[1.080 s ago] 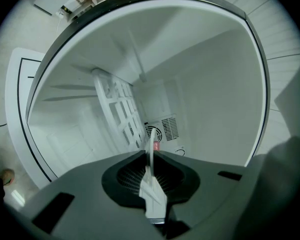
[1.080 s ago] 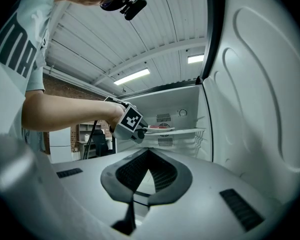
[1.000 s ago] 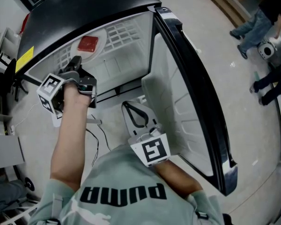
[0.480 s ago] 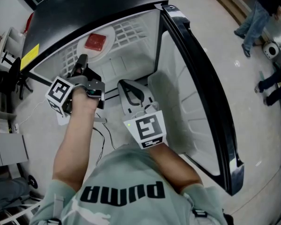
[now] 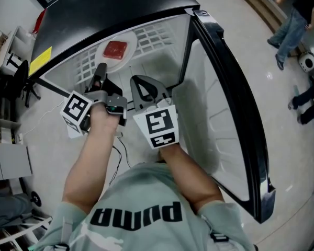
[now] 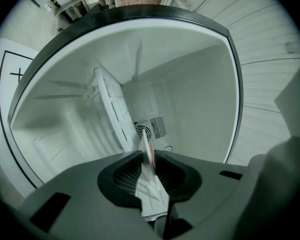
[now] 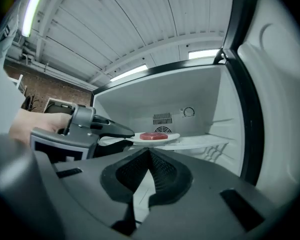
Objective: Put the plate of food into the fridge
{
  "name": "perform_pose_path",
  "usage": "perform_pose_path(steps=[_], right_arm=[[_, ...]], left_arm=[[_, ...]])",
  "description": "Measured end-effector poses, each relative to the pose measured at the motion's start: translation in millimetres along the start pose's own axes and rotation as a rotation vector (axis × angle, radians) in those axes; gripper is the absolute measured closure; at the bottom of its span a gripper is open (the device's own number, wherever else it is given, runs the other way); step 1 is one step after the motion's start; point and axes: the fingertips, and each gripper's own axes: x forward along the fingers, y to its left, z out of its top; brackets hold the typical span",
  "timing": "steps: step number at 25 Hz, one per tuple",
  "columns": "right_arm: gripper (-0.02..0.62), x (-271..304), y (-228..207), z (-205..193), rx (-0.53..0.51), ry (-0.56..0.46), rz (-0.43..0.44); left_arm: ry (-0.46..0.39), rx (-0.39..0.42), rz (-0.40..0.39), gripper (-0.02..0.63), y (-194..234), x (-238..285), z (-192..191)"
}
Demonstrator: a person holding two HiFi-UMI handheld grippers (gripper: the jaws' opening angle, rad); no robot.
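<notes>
A white plate [image 5: 124,40] with a red slab of food [image 5: 115,49] hangs over the white wire shelf [image 5: 153,34] inside the open fridge [image 5: 104,7]. My left gripper [image 5: 100,73] is shut on the plate's near rim. In the left gripper view the plate [image 6: 149,153] shows edge-on between the jaws of the left gripper [image 6: 147,160]. My right gripper [image 5: 137,81] is shut and empty, just right of the left one. In the right gripper view the plate [image 7: 167,137], the food [image 7: 154,135] and the left gripper [image 7: 115,131] lie ahead of the right gripper [image 7: 149,156].
The fridge door [image 5: 235,103] stands open on the right, its inner shelves facing me. A yellow sticker [image 5: 42,59] marks the fridge's left edge. A cable [image 5: 118,151] lies on the floor below the grippers. People [image 5: 293,14] stand at the far right.
Both grippers have moved forward toward the fridge. The plate has gone further in over the wire shelf, and the right gripper has come up beside the left one.
</notes>
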Motion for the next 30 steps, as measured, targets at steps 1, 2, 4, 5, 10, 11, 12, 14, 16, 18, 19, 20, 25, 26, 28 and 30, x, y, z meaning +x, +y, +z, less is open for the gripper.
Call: perform_pose_path(steps=[1, 2, 4, 5, 10, 11, 12, 14, 16, 18, 19, 20, 25, 26, 28, 30], right_arm=[[0.591, 6, -1, 1, -0.012, 0.002, 0.002], [0.591, 12, 0, 3, -0.024, 0.003, 0.007], [0.591, 22, 1, 4, -0.042, 0.006, 0.018], [0.591, 26, 2, 4, -0.047, 0.009, 0.024], [0.591, 38, 3, 1, -0.056, 0.009, 0.044], [0.591, 39, 3, 1, -0.057, 0.004, 0.048], [0.591, 40, 4, 2, -0.058, -0.001, 0.052], [0.591, 44, 5, 5, -0.064, -0.009, 0.059], [0.591, 47, 6, 5, -0.070, -0.013, 0.060], [0.591, 50, 5, 4, -0.068, -0.016, 0.057], [0.591, 51, 4, 5, -0.065, -0.019, 0.055], [0.591, 53, 3, 5, -0.061, -0.021, 0.052], [0.591, 59, 1, 6, -0.056, -0.016, 0.043], [0.591, 60, 1, 6, -0.056, -0.013, 0.040], [0.591, 63, 1, 6, -0.059, -0.004, 0.034], [0.591, 66, 1, 5, -0.067, 0.008, 0.029]], left_arm=[[0.004, -0.006, -0.002, 0.543, -1, 0, -1], [0.007, -0.010, -0.011, 0.540, -3, 1, -1], [0.008, -0.011, -0.027, 0.538, -6, 1, -1], [0.006, -0.008, -0.033, 0.537, -7, 0, 0], [0.025, 0.040, -0.067, 0.509, -10, -1, 1], [0.036, 0.050, -0.075, 0.509, -11, -1, 0], [0.047, 0.061, -0.082, 0.508, -11, -1, -1], [0.066, 0.080, -0.094, 0.508, -12, -2, -4], [0.078, 0.091, -0.107, 0.508, -11, -3, -6], [0.090, 0.100, -0.121, 0.508, -12, -4, -7], [0.098, 0.105, -0.131, 0.508, -13, -4, -8], [0.107, 0.112, -0.141, 0.508, -14, -5, -10], [0.141, 0.178, -0.172, 0.508, -21, -10, -18], [0.147, 0.198, -0.173, 0.508, -21, -11, -19], [0.158, 0.230, -0.174, 0.508, -19, -14, -22], [0.165, 0.260, -0.169, 0.508, -17, -17, -25]])
